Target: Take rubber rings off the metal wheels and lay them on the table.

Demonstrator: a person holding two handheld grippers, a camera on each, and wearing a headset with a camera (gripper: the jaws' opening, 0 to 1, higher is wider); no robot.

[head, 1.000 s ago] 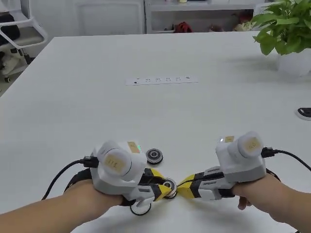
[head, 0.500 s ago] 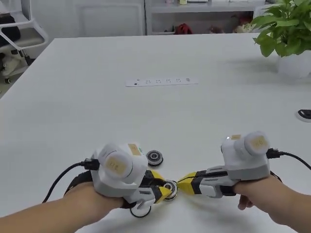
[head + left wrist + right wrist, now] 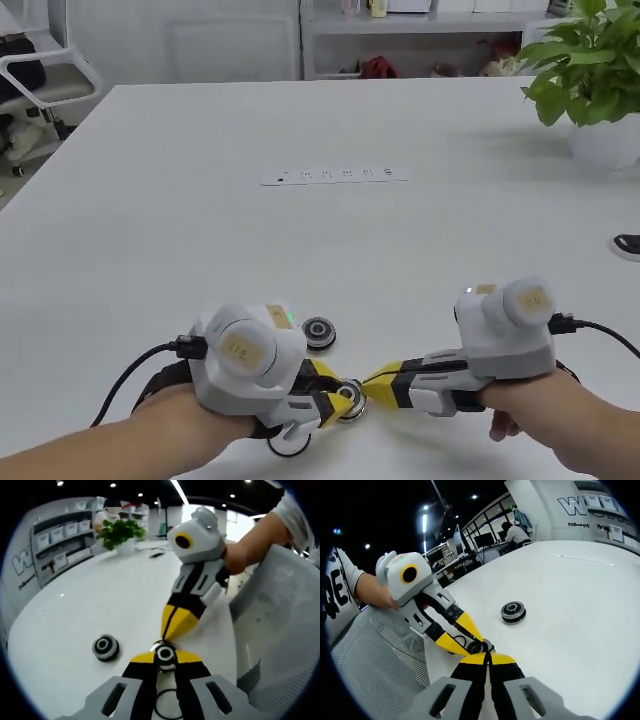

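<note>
Lower part of the head view: left gripper (image 3: pixel 343 400) and right gripper (image 3: pixel 370 384), each a light grey housing with a round cap bearing a tan label, jaws black with yellow tips. A black cable (image 3: pixel 180 347) leaves each rear. Green indicator on the left unit. Forearms bare; white sleeve (image 3: pixel 295 512) at upper right of the left gripper view.

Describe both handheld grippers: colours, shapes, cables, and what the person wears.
They match. The left gripper and right gripper each have a pale grey moulded body, black fingers with yellow wedge tips, and a black cable at the rear. The left one has a small green light. Forearms are bare; a white short sleeve appears in the left gripper view.
</note>
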